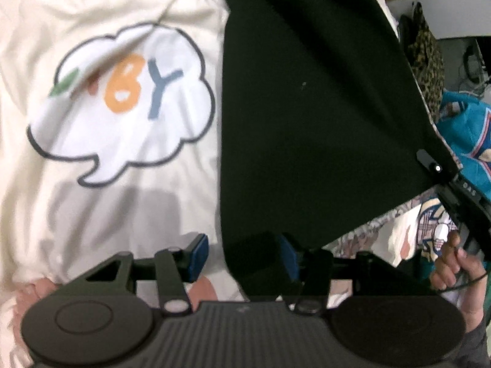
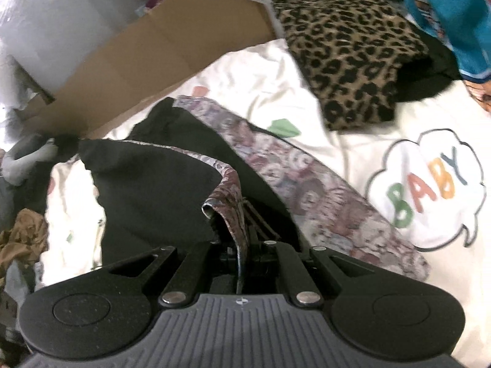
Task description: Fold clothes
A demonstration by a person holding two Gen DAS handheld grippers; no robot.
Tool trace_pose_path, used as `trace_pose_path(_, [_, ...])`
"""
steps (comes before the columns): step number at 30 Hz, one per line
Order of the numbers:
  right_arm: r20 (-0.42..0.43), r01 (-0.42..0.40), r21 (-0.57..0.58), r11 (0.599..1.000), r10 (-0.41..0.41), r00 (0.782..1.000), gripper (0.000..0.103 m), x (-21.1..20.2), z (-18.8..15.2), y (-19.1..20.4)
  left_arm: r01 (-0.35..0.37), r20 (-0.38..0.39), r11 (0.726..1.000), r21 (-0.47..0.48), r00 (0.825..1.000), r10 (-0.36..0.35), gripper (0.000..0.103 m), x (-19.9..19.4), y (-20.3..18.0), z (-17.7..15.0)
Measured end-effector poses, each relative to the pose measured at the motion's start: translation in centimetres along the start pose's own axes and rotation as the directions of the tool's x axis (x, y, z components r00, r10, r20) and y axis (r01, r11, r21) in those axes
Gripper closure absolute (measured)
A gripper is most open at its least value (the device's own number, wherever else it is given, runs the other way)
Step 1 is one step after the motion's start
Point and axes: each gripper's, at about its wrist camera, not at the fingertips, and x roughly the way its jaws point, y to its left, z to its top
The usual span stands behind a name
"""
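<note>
Draping limply ahead of both grippers, the dark garment (image 1: 307,107) seems soft, light; right gripper (image 2: 242,239) pinches its patterned hem, left gripper (image 1: 245,254) half-open, possibly holding the edge.

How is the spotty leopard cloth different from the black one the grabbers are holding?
The leopard cloth is tan with black spots; the black cloth is plain dark with a flowery lining. The leopard cloth lies folded on the white bedspread; the black cloth is unfolded, pinched by the right gripper. Both are clothes.

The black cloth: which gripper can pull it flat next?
Probably the right gripper: it is already shut on the black cloth's patterned edge. The left gripper stands open, gripping nothing.
</note>
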Motion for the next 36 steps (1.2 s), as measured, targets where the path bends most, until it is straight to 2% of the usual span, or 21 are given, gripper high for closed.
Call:
trace_pose_path(8, [-0.032,0.067,0.058,0.996,-0.065,0.997,0.101,0.5,-1.8,-2.8,0.055,-0.033,0.998,0.015,0.998,-0.055,0.052,1.3,-0.6,-0.1])
trace_pose_path(14, [-0.05,0.065,0.116,0.991,-0.06,0.997,0.101,0.4,-2.9,-4.5,0.081,-0.1,0.997,0.013,0.992,-0.08,0.05,3.0,-1.0,-0.2])
trace_pose_path(17, [-0.069,0.054,0.175,0.983,-0.042,0.997,0.101,0.8,-3.5,-5.7,0.077,-0.103,0.997,0.008,0.992,-0.076,0.049,3.8,-1.5,0.9])
trace_pose_path(22, [-0.099,0.043,0.233,0.971,-0.02,0.995,0.101,1.6,-4.8,-7.3,0.151,-0.096,0.986,-0.066,0.983,-0.157,0.049,5.3,-0.8,0.9])
trace_pose_path(28, [-0.118,0.034,0.254,0.967,-0.004,0.993,0.098,1.9,-5.0,-8.2,0.177,-0.085,0.982,-0.072,0.98,-0.182,0.049,5.7,-1.2,0.6])
trace_pose_path(36, [-0.089,0.069,0.237,0.969,-0.049,0.995,0.088,1.0,-4.1,-9.2,0.204,-0.079,0.977,-0.068,0.975,-0.209,0.049,6.4,-2.6,0.4])
